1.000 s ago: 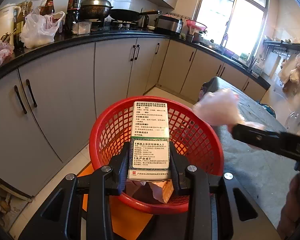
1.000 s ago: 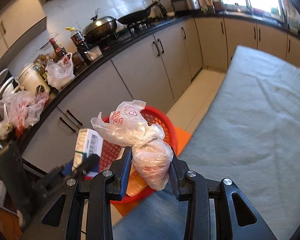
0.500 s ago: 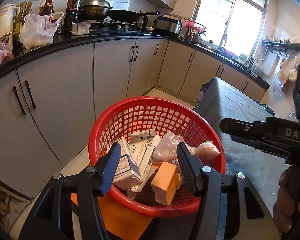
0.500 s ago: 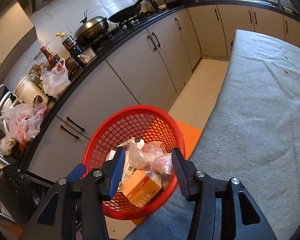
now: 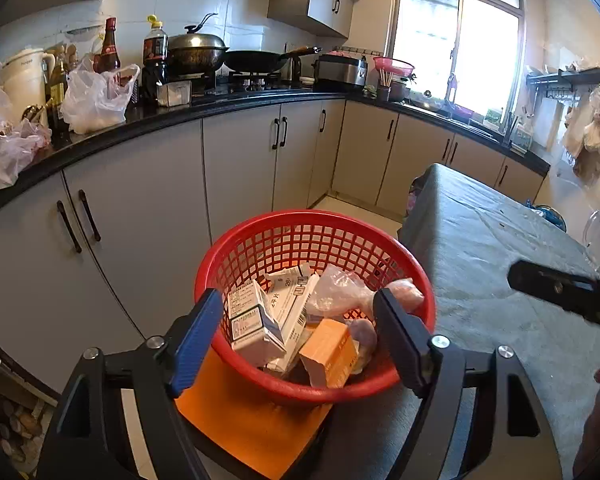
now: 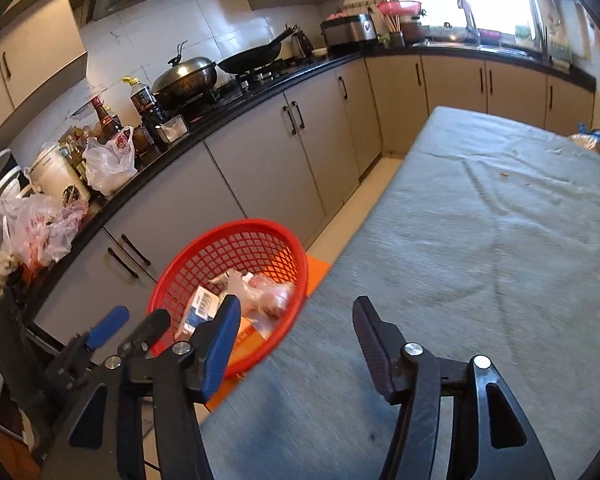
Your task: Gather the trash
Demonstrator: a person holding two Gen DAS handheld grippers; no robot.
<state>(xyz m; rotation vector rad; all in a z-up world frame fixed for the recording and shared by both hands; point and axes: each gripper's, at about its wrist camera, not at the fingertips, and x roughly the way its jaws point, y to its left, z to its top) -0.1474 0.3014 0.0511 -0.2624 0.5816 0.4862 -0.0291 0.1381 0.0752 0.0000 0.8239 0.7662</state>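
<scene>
A round red plastic lattice basket (image 5: 314, 240) stands on a flat orange sheet (image 5: 244, 420) beside the table edge; inside lie a white-and-blue printed carton (image 5: 252, 326), tilted; a white flat box (image 5: 290, 300) leaning against it; an orange carton (image 5: 330, 352); a crumpled clear plastic bag (image 5: 340, 292) with pinkish lumps.

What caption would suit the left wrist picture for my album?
Open left gripper over a red mesh basket holding medicine boxes, an orange box and knotted plastic bags.

– what's on my counter?
– i see a lidded wok (image 5: 196, 53), a black pan (image 5: 260, 60), a white kettle (image 5: 22, 76).
– and by the window?
– a rice cooker (image 6: 350, 32), on the black counter.
</scene>
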